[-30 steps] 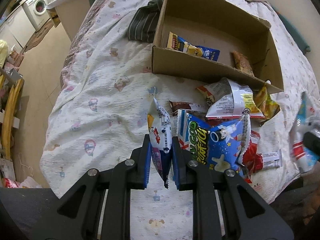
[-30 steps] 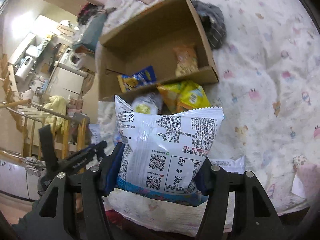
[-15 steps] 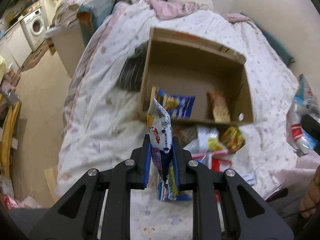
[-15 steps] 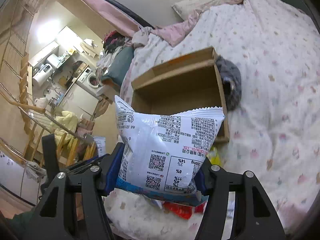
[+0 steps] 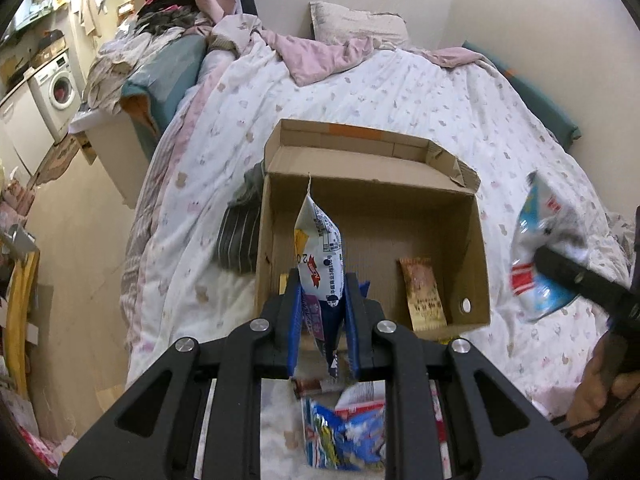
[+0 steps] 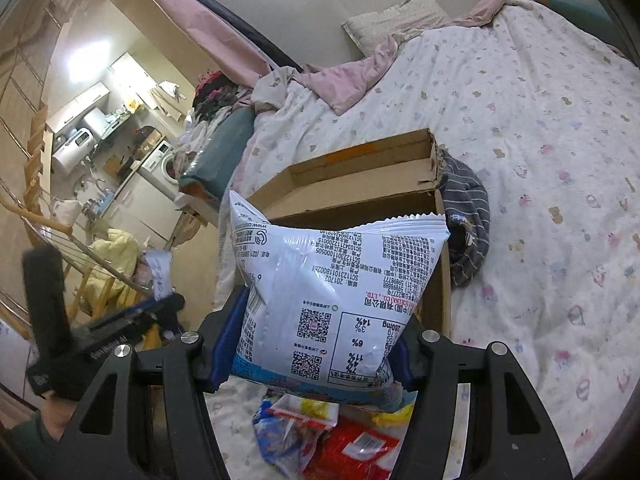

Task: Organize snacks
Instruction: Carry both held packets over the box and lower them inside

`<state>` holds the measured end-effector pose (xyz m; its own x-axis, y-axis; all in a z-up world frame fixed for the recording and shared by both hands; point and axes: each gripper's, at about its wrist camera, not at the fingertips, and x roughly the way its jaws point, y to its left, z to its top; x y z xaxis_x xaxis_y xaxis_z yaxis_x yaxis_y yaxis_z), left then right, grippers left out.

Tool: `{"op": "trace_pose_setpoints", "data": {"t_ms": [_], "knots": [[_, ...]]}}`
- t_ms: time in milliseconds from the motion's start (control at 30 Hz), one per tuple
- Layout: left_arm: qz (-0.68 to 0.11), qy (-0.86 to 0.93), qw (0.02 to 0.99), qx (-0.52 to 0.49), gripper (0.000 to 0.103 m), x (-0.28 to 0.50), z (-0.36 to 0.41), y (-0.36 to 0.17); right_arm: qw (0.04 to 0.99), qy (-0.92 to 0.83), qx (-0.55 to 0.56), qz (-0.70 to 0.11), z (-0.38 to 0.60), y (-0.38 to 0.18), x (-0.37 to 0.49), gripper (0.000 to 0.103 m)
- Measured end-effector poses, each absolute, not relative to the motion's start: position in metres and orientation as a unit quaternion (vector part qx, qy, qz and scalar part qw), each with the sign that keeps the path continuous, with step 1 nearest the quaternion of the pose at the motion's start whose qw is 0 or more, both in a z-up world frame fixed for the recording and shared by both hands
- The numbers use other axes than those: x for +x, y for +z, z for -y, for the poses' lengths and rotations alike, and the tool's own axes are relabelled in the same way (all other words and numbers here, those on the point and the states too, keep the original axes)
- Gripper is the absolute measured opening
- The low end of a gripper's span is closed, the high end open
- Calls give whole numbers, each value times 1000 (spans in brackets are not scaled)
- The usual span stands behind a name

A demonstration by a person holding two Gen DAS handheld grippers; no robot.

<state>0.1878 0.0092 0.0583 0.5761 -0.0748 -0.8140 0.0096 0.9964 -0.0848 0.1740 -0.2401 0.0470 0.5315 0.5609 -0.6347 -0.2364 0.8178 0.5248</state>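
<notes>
Left gripper [image 5: 322, 300] fingers pinch a thin packet [image 5: 320, 256] edge-on above the box [image 5: 476, 264]; the packet hides part of the box floor, one orange snack [image 5: 422, 294] visible inside. Right gripper [image 6: 312, 346] fingers clamp a white bag [image 6: 336, 300] blocking the box interior; in the left view that bag is blurred.

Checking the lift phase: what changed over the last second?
Both grippers rose from the snack pile toward the cardboard box. Unchanged: left gripper pinches the small packet, right gripper clamps the big white bag; nothing released.
</notes>
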Motion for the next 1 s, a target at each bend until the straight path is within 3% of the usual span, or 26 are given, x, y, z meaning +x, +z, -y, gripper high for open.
{"op": "trace_pose_setpoints", "data": {"t_ms": [333, 1000], "knots": [[-477, -30, 878, -33, 16, 222, -8, 10, 837, 232, 193, -456, 236, 4, 201, 63], [-530, -49, 846, -37, 16, 239, 2, -24, 807, 216, 129, -534, 191, -45, 225, 65]]}}
